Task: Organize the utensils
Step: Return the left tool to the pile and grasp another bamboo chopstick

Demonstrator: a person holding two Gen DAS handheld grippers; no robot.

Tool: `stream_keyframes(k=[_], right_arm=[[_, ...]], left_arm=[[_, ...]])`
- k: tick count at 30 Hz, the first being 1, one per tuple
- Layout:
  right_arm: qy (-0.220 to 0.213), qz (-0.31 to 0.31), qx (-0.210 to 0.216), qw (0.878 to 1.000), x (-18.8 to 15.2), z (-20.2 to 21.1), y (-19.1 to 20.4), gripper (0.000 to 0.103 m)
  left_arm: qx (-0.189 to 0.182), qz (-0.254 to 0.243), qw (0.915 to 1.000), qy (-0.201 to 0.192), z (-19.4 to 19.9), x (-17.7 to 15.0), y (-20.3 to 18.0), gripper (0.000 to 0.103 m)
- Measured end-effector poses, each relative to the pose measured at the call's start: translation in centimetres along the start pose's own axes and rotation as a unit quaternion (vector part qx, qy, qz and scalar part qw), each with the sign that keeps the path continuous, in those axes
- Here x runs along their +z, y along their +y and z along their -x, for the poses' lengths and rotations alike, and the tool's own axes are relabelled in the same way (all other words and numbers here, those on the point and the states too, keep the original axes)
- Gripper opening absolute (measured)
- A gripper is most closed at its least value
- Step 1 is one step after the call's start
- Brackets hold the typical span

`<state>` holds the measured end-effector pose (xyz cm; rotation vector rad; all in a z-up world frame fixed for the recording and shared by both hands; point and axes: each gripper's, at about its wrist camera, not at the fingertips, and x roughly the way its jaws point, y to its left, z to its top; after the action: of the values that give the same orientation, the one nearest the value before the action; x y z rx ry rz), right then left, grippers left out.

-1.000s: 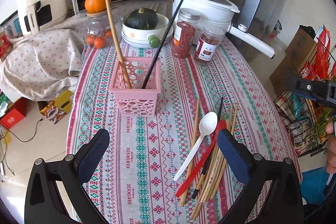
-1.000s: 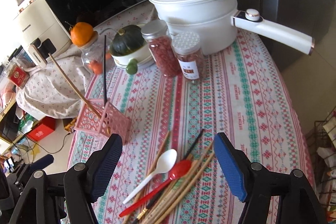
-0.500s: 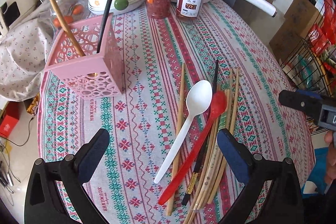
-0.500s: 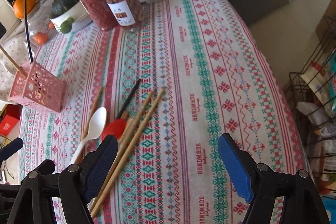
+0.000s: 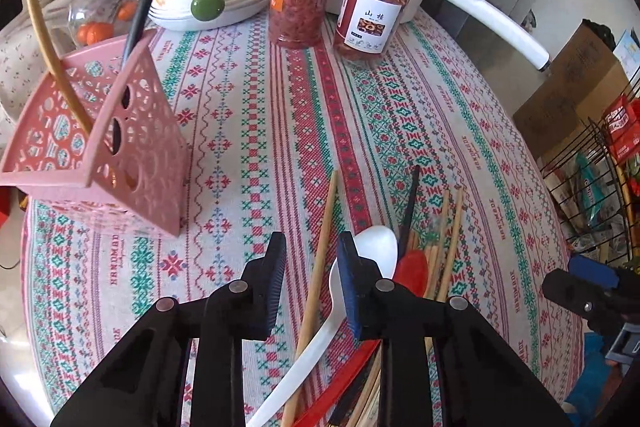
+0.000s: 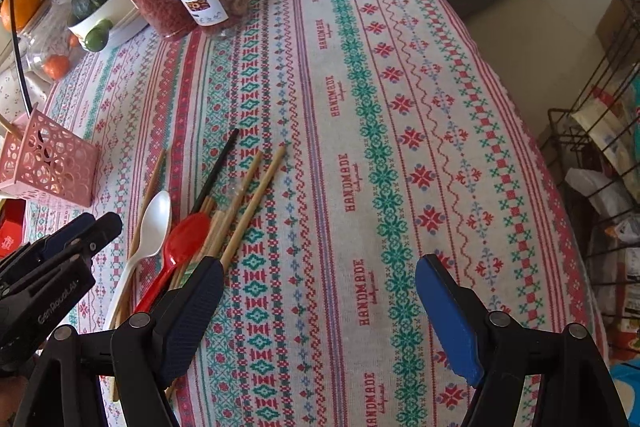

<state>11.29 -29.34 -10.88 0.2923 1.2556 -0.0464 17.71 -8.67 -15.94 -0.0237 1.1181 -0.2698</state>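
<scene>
My left gripper (image 5: 310, 287) brackets, fingers narrowed but not yet clamped, the lone wooden chopstick (image 5: 320, 255) at lower centre, bound for the pink basket (image 5: 132, 163) at left, while my right gripper (image 6: 320, 311) hovers spread, empty, over the desk (image 6: 400, 147).

The red, green and white patterned cloth tablecloth (image 6: 400, 131) has the word "HANDMADE" printed in red many times, w/ a smaller line under it, too small to read. Clear plastic jar with red-white label (image 5: 370, 15) shows "山楂". The black plastic left gripper (image 6: 52, 259) body has the mark "GenRobot.AI".
</scene>
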Motion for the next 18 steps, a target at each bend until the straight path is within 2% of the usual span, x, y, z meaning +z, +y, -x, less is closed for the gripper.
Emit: stream_keyframes(k=[4,7,10,12,15,18], right_arm=[[0.006,-0.017,-0.001,1.0,0.2,-0.5,-0.5,0.083],[0.01,-0.025,0.001,1.0,0.3,-1.0,-0.6,0.083],[0.014,-0.029,0.0,0.999,0.3,-1.3,-0.6,0.083],[0.015,-0.029,-0.002,0.999,0.4,-1.5,-0.6,0.083],[0.019,-0.031,-0.006,0.999,0.4,-1.9,-0.7,0.083],[0.025,-0.039,-0.005,0.999,0.4,-2.4,-1.0,0.083]], left_arm=[[-0.017,0.011,0.9997,0.017,-2.2,0.6,-0.2,0.025],[0.006,-0.023,0.9995,0.018,-2.6,0.7,-1.3,0.025],[0.023,-0.034,0.9987,0.029,-2.9,0.8,-1.8,0.023],[0.036,-0.036,0.9982,0.033,-2.8,0.7,-1.7,0.006],[0.012,-0.015,0.9991,0.036,-2.0,0.4,-0.8,0.006],[-0.006,-0.012,0.9997,0.022,0.4,-0.2,-0.5,0.006]])
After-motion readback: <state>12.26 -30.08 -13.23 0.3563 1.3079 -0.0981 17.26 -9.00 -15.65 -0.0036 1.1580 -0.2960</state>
